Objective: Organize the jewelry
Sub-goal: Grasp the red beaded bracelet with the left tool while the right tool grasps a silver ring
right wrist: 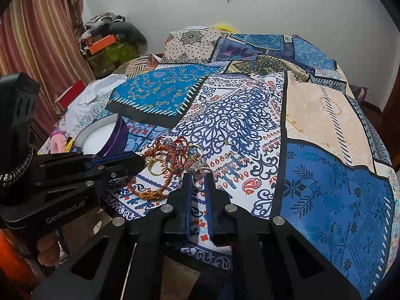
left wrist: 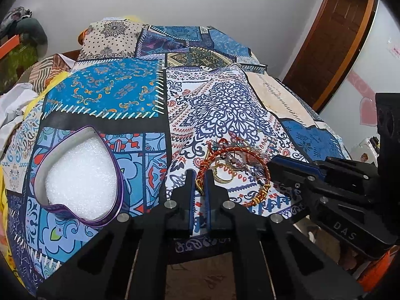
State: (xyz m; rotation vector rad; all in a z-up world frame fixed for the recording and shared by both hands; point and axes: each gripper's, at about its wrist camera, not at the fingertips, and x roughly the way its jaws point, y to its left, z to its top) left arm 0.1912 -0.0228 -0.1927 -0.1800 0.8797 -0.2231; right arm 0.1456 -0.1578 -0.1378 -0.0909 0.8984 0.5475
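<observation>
The left gripper [left wrist: 199, 183] is pinching the red thread bracelet [left wrist: 250, 175], the right gripper [right wrist: 198, 178] a silver ring [right wrist: 200, 170]. Both are looking light, floppy and tangly.

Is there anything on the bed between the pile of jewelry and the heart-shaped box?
Nothing visible. Only bare patterned bedspread lies between the jewelry pile and the open heart-shaped box, which sits left of the pile.

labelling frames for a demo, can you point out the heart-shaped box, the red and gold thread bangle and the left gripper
heart-shaped box [left wrist: 120, 195]: left wrist view, on its purple side wall.
red and gold thread bangle [left wrist: 265, 173]: left wrist view, on the right arc of the loop.
left gripper [left wrist: 199, 182]: left wrist view, midway between its fingertips.
</observation>
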